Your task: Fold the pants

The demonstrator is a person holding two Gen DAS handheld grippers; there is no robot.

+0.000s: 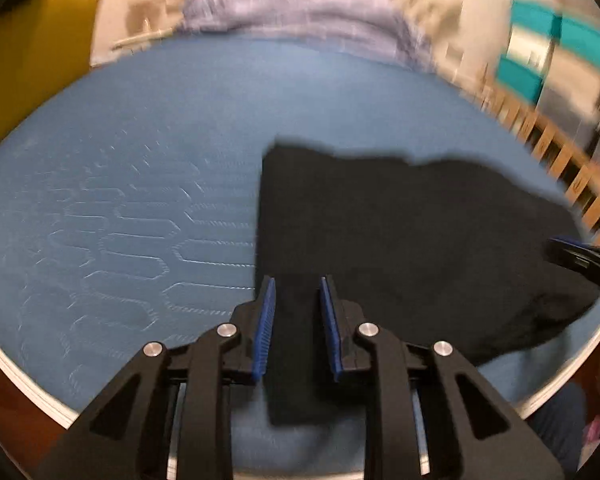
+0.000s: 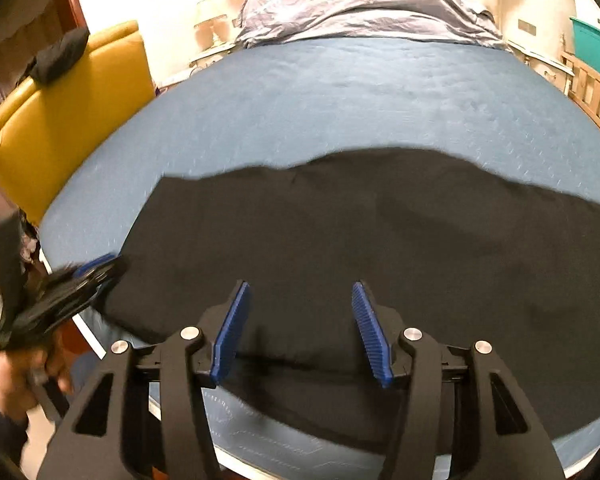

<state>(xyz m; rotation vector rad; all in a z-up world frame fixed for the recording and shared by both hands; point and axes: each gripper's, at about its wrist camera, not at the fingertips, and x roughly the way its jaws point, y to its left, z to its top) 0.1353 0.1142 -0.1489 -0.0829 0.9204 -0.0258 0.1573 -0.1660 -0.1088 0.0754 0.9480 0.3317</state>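
Pants [image 2: 360, 248] on the blue bed cover [image 2: 340, 92], spread flat near the foot edge of the bed, well short of the lilac bedding [image 2: 364, 8] at the headboard end. Black, matte, soft-looking cloth; no seams or pockets made out in either view. Lay as one broad dark slab: far edge wavy and uneven, left edge fairly straight, a narrower strip running down toward the foot edge in the left wrist view. Looked already doubled at least once, judging from the compact outline with no separate legs showing; layer count could not be told. Small ripple at the near edge, otherwise smooth.

Progress judged as somewhere mid-task: cloth laid out and flattened, probably one fold in, further folds across the length likely left before a tidy bundle.

Left claw [image 1: 298, 320]: blue pads apart, straddling the narrow strip at the pants' left end, nothing pinched between them. Seen from the right wrist view, blurred, at the pants' left corner, with a hand [image 2: 16, 376] on its handle.

Right claw [image 2: 300, 328]: pads spread wide over the pants' near edge, toward the middle, gripping nothing; contact with the cloth could not be told.

Yellow chair [image 2: 68, 128] left of the bed, dark cloth draped over its back. Wooden rail [image 1: 560, 152] right of the bed.
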